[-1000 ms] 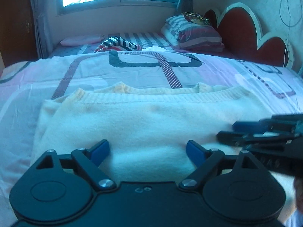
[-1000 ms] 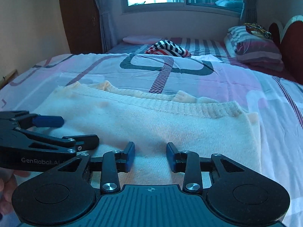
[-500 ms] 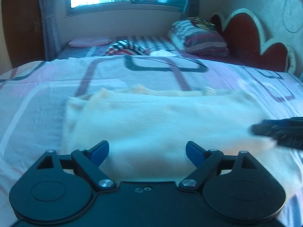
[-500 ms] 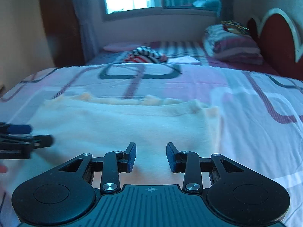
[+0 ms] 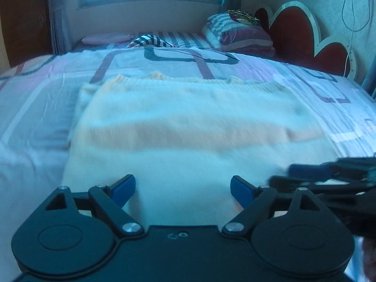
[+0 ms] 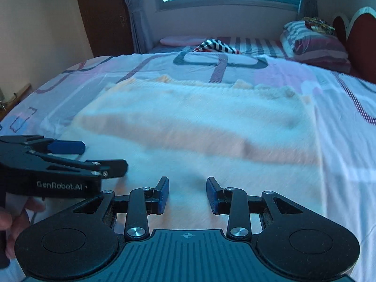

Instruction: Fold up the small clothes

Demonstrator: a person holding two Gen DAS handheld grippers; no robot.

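A cream knit sweater (image 5: 188, 122) lies flat on the bedspread, its ribbed hem towards the far side; it also fills the middle of the right wrist view (image 6: 199, 122). My left gripper (image 5: 182, 185) hovers over the sweater's near edge, its jaws wide and closing, with only cloth below them and nothing pinched. To its right, my right gripper (image 6: 187, 188) stands open with a narrow gap above the same near edge. Each gripper shows in the other's view: the left gripper (image 6: 94, 156) at the left, the right gripper (image 5: 289, 175) at the right.
The patterned bedspread (image 5: 35, 117) covers the bed around the sweater. A striped garment (image 5: 150, 41) and striped pillows (image 5: 239, 35) lie at the far end, under the window. A red headboard (image 5: 298, 33) stands on the right. A hand (image 6: 14, 218) holds the left gripper.
Both grippers have drawn back towards the sweater's near edge, so more of it shows ahead. The left jaws have narrowed a little. The right jaws keep the same gap.
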